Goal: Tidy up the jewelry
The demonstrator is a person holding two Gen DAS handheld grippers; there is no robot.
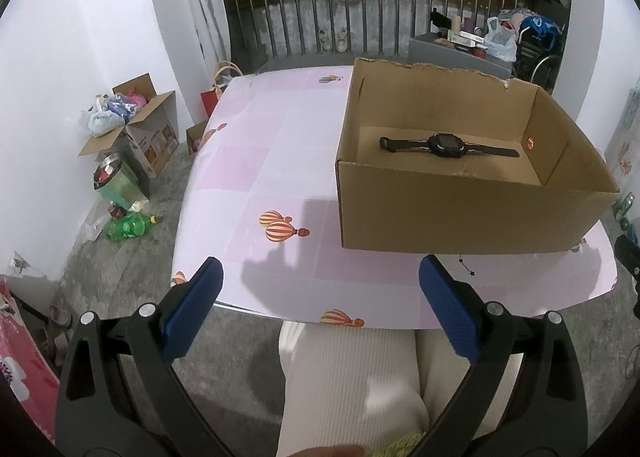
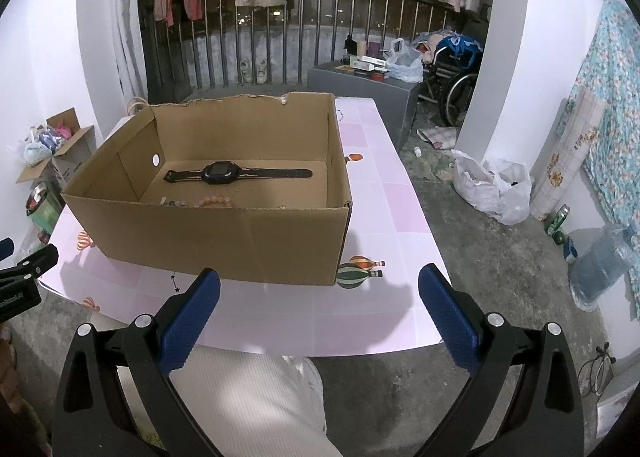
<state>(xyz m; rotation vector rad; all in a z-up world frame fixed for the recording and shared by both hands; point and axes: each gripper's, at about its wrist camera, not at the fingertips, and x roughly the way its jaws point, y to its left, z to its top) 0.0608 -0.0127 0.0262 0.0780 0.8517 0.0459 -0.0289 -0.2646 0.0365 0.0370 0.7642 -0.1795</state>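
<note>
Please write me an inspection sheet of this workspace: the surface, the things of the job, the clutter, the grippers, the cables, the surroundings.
Surface: pink table with balloon prints; bare apart from the cardboard box.
Job's things: dark watch lies flat, strap stretched out, inside the box; a pink bead bracelet and some small pieces lie near the box's front wall, too small to tell.
Clutter: nothing seen on the table outside the box.
Grippers: left gripper and right gripper both open, holding nothing, above the table's near edge.
Cables: nothing seen.
Surroundings: open carton with bags, green bottle on the floor, wheelchair, white plastic bag, water jug, clothes hanging above a railing.
</note>
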